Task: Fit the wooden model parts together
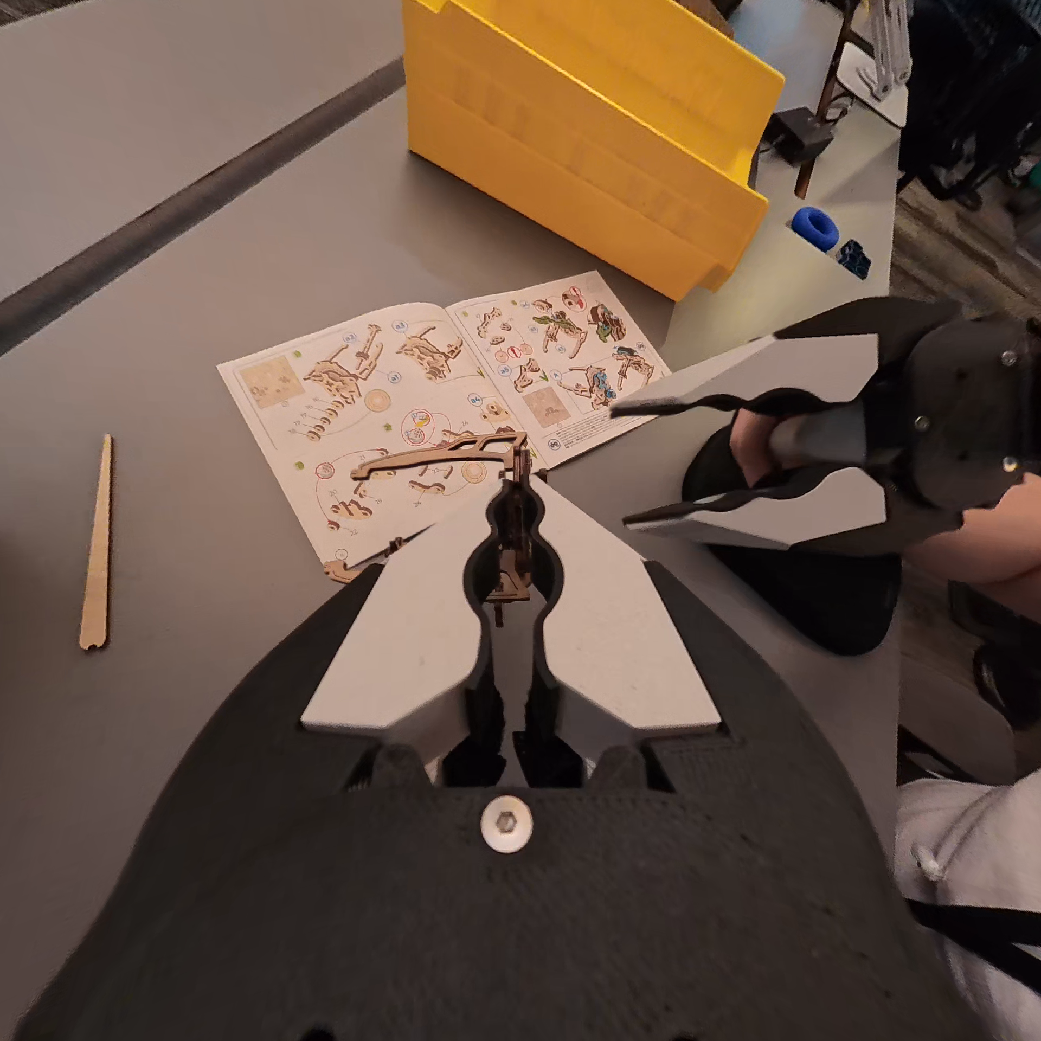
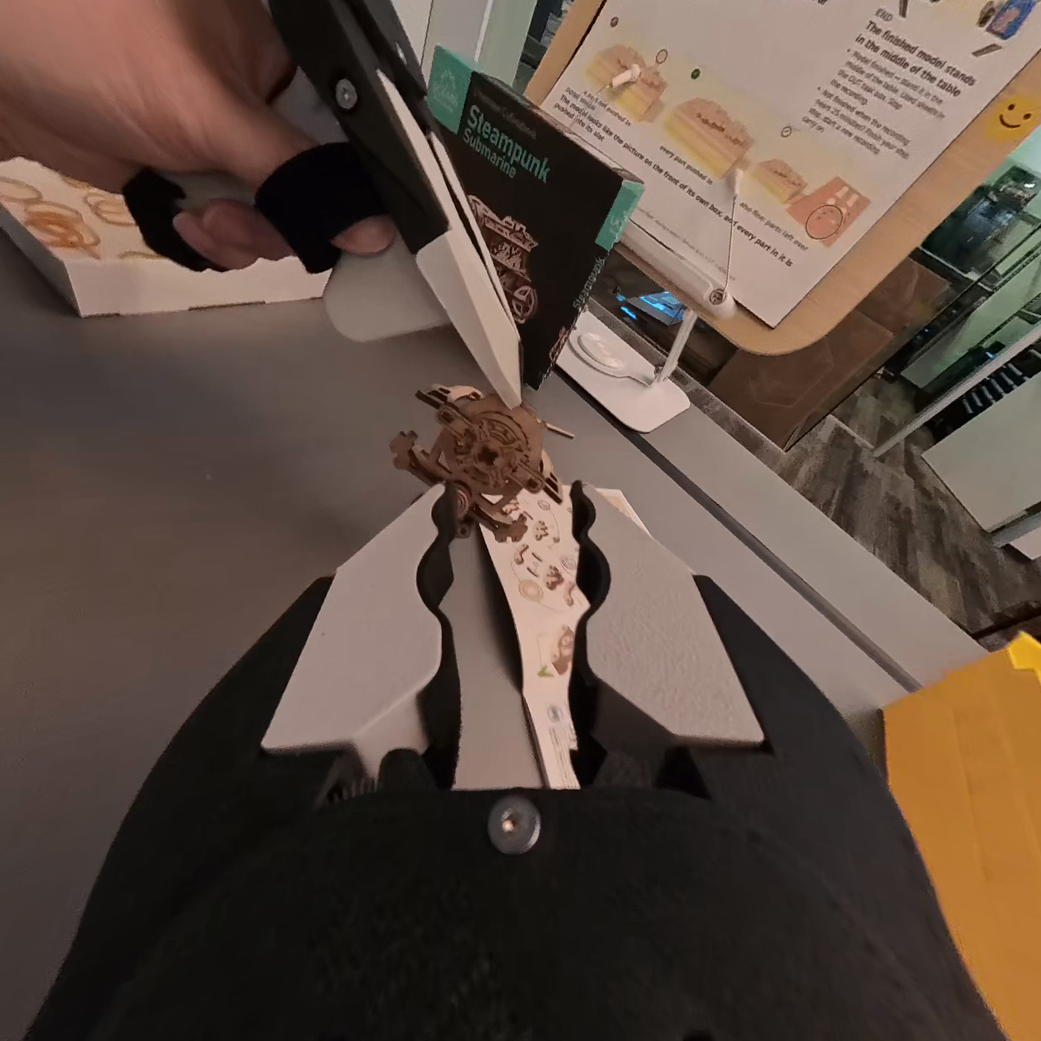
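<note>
Item: wooden model sub-assembly, partly built, seen in the right wrist view as a round geared body with slotted arms; held clear of the grey table, pinched between the closed jaws of the left gripper, with a long curved wooden strip fitted at its top and projecting left above the booklet; right gripper, jaws spread and holding nothing, placed just right of the assembly, one fingertip close beside its lower edge, contact not determinable; instruction booklet laid open flat on the table beneath and beyond the assembly; loose tapered wooden piece lying well apart at the near left, not yet fitted; further small wooden part lying at the booklet's near edge, partly hidden by the left gripper; yellow bin at the far right; model's box standing upright at the table's far edge; white sheet of punched-out frames at the far left. Progress judged: several parts already joined; at least two loose parts remaining; completion evidently some way off.
</note>
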Motion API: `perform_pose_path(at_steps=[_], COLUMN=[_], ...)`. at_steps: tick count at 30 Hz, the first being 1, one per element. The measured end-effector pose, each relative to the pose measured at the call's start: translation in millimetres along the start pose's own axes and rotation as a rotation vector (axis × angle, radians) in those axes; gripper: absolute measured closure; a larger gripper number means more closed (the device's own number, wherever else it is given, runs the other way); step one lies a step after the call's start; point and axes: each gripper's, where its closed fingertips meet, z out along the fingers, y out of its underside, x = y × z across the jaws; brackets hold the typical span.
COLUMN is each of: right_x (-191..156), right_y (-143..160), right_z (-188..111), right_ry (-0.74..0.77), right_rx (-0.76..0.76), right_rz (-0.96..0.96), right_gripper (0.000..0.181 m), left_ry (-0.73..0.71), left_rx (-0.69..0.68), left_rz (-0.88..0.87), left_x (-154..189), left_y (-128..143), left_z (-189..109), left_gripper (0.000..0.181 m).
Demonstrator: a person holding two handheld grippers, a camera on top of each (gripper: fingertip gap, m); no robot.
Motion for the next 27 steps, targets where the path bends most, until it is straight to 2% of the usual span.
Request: perform_pose_path(at_steps=[6,10,14,27], right_x=[-3,-5,3,2], right_y=[-12,-10,-7,-15], right_z=[18,22,25,34], right_ry=[0.010,-0.008,0.031,-0.056], right_rx=[0.019,0.002,-0.023,-0.010], right_rz=[0.049,0.073,0.121,0.416], right_gripper=[0.143,0.154,0.154,0.158], left_ry=[-0.037,-0.047,-0.059,-0.125], left_rx=[0.006,0.017,0.036,0.095], left_rz=[-0.005,-0.006,-0.015,0.017], left_x=[1,1,0,0], left_y=[-2,-6,-9,-22], left_z=[-4,-5,-6,-15], left_gripper=[0.181,0.181,0.181,0.181])
